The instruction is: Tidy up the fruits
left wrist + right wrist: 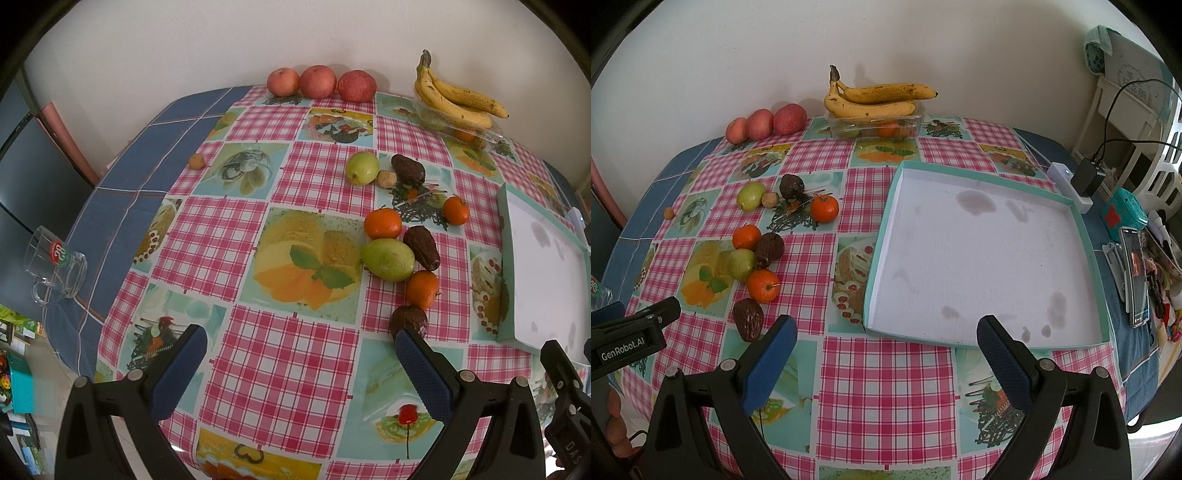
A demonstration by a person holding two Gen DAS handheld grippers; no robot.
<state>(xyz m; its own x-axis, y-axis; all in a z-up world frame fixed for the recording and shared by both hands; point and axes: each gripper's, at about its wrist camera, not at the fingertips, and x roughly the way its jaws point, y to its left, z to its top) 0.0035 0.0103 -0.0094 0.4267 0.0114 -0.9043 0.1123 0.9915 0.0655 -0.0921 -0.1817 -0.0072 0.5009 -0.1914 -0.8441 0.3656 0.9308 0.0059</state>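
Hovering above a worktop point(886, 387) covered in a pink-checked, food-printed cloth, two hand-held grippers are both standing with jaws spread wide and nothing between them. The left hand-held gripper point(301, 354) is facing the loose fruit, its right blue pad just beside a dark avocado point(408, 320), probably because that fruit is the nearest thing to pick up. The right hand-held gripper point(886, 345) is waiting over the near edge of a shallow white tray with a teal rim point(882, 236), which is lying empty apart from faint stains and looks like the intended place for the fruit.

The fruit is sitting in a scattered cluster left of the tray: three tangerines, with the nearest tangerine point(422, 289) touching a green guava point(388, 259), two more avocados, another green fruit point(362, 168) and a small brown nut-like fruit point(386, 178). One small yellowish fruit point(196, 161) is lying well apart near the blue cloth. Three red apples point(318, 82) are lining the wall, already in a neat row. A bunch of bananas point(875, 98) is resting on a clear plastic container point(875, 125) holding other fruit. An empty glass mug point(55, 266) is lying on its side at the left edge.
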